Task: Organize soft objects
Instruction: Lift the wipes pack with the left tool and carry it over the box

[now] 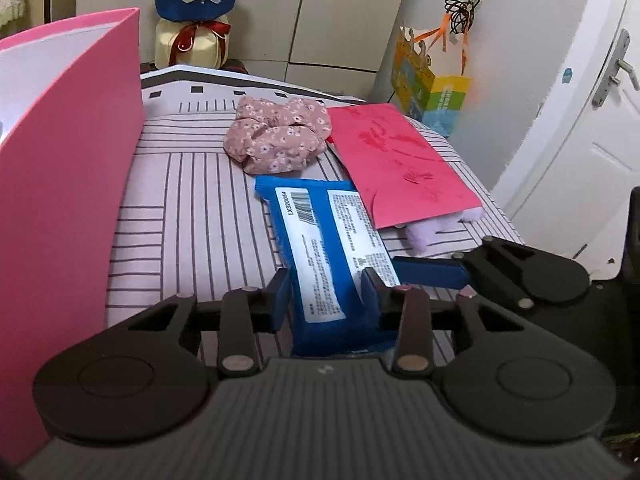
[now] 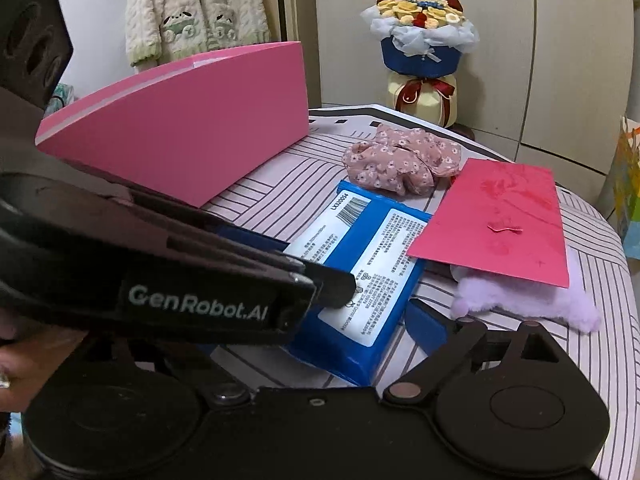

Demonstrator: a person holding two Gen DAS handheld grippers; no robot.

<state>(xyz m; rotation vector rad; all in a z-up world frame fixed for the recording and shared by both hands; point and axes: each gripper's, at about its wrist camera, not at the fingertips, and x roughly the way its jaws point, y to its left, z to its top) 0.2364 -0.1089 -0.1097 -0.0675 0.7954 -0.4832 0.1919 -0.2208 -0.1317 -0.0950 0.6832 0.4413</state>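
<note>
Left gripper [image 1: 326,294] fingers clamp the blue pack [image 1: 332,248] for me. Right gripper [image 2: 404,312] — fingers open, empty, beside it.

Taking the blue wipes pack [image 1: 320,248] as landmark: on its left the striped cloth [image 1: 192,216] lies bare up to the upright pink box [image 1: 68,184], whose wall closes that side. Beyond the pack, the floral fabric bundle [image 1: 276,136] blocks the far end. On its right, the red envelope [image 1: 400,160] overlaps its corner and covers a lilac plush [image 1: 424,232]. The left gripper [image 1: 326,296] straddles the pack's near end; the right gripper's [image 2: 356,308] finger crowds its right flank.
</note>
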